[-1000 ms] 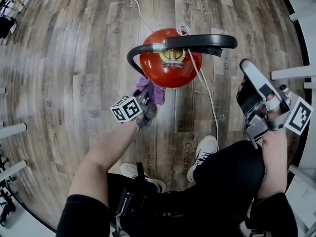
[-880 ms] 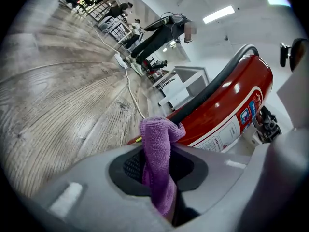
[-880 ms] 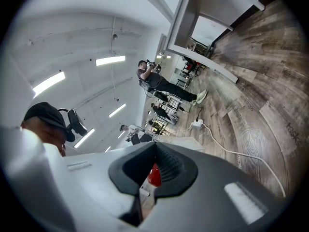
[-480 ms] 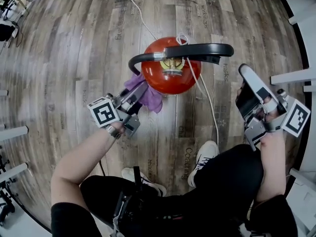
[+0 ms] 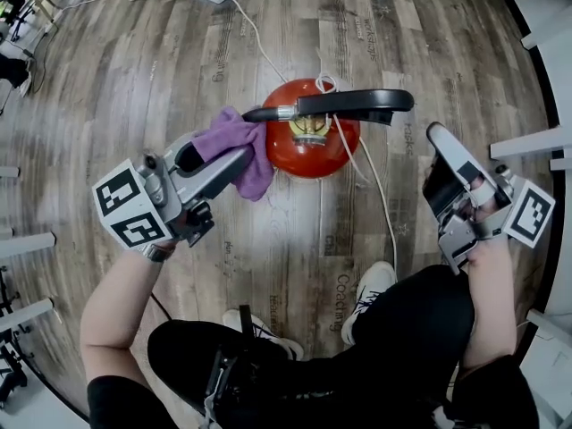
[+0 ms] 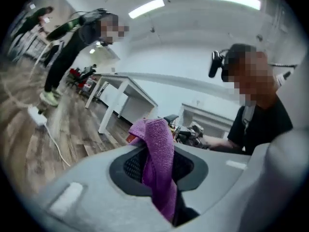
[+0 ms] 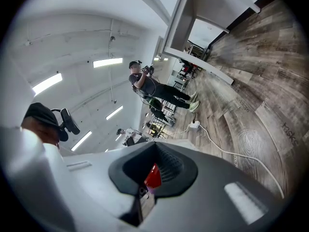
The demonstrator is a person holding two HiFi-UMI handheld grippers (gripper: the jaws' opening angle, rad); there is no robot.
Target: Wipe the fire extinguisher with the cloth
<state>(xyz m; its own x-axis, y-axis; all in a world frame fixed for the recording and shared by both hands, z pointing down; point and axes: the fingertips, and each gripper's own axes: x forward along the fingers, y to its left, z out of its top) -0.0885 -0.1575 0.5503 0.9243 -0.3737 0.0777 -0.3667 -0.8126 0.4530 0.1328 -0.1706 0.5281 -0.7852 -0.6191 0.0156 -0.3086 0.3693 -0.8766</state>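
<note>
You're pinching the purple cloth (image 5: 234, 137) in your left gripper (image 5: 236, 159) against the fire extinguisher (image 5: 308, 146) mid-frame to wipe its shoulder, while the right gripper (image 5: 435, 161) waits empty and barely parted.

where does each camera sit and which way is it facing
Head view: on the person's head, looking steeply down at the red fire extinguisher on the wood-plank floor; shows forearms, legs, left gripper, right gripper.
Left gripper view: rides the left gripper, looking level toward white tables; its jaws pinch the purple cloth.
Right gripper view: rides the right gripper, rolled sideways, facing floor and ceiling; jaws barely apart, empty.
Shared: head and left gripper views both show that cloth.
</note>
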